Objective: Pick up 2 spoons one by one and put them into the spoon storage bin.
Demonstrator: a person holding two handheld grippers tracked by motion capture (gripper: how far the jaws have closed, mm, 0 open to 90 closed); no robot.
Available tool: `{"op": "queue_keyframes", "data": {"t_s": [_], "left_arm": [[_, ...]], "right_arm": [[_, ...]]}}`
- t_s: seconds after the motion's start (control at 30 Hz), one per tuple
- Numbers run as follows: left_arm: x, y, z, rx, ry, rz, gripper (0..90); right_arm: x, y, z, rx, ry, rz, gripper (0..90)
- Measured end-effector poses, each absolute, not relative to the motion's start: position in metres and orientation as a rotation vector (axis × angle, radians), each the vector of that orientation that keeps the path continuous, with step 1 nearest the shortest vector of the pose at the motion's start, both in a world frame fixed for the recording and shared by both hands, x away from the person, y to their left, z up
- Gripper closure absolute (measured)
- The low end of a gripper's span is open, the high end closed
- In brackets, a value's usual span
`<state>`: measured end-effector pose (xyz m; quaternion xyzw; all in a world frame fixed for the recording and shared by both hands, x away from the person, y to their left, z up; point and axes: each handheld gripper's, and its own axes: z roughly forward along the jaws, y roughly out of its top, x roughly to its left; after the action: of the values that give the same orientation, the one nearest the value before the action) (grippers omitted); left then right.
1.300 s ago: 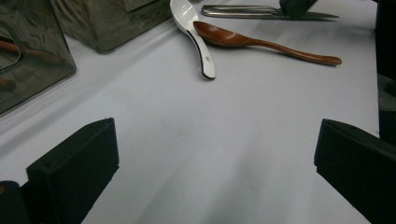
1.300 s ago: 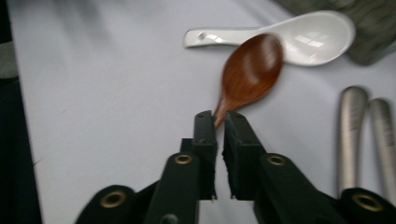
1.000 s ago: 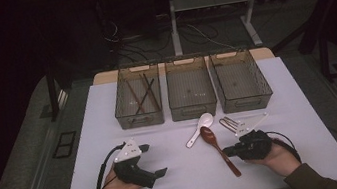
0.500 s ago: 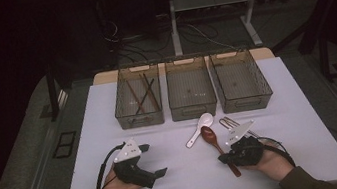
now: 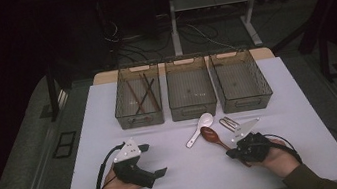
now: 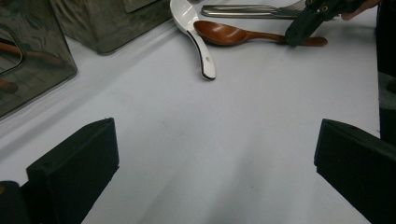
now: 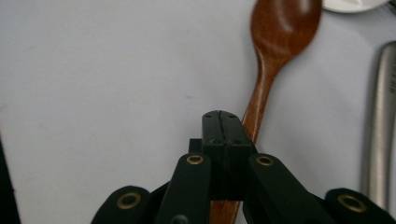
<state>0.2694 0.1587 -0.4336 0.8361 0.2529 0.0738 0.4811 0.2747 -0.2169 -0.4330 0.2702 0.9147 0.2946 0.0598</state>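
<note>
- Three bins stand at the table's 12 o'clock edge; the left bin (image 5: pixel 137 99) already holds chopsticks (image 5: pixel 142 96).
- The wooden spoon (image 7: pixel 275 56) lies unsorted near centre, a white spoon (image 5: pixel 201 127) at its 11 o'clock.
- Right gripper (image 7: pixel 220 122): jaws pressed together over the spoon's handle, apparently not gripping it.
- Left gripper (image 6: pixel 210 154): jaws wide apart, empty.

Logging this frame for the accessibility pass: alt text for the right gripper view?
The right claw, its two black jaws pressed together, sits over the handle of a brown wooden spoon lying on a white table; whether it grips the handle cannot be told. The spoon's bowl points away, near a white spoon, with a metal utensil handle alongside.
</note>
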Motion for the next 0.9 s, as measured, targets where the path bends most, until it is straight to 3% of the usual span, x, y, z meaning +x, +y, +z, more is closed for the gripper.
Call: {"op": "queue_keyframes", "data": {"t_s": [0.53,0.73,0.9], "left_arm": [[0.269,0.158,-0.433,2.043,0.612,0.181,0.0],[0.27,0.158,-0.434,2.043,0.611,0.18,0.0],[0.27,0.157,-0.434,2.042,0.615,0.176,0.0]], "right_arm": [[0.288,-0.239,-0.43,0.907,2.719,0.905,89.2],[0.301,-0.238,-0.423,0.984,2.693,1.046,67.0],[0.322,-0.227,-0.42,1.035,2.661,1.089,58.0]]}}
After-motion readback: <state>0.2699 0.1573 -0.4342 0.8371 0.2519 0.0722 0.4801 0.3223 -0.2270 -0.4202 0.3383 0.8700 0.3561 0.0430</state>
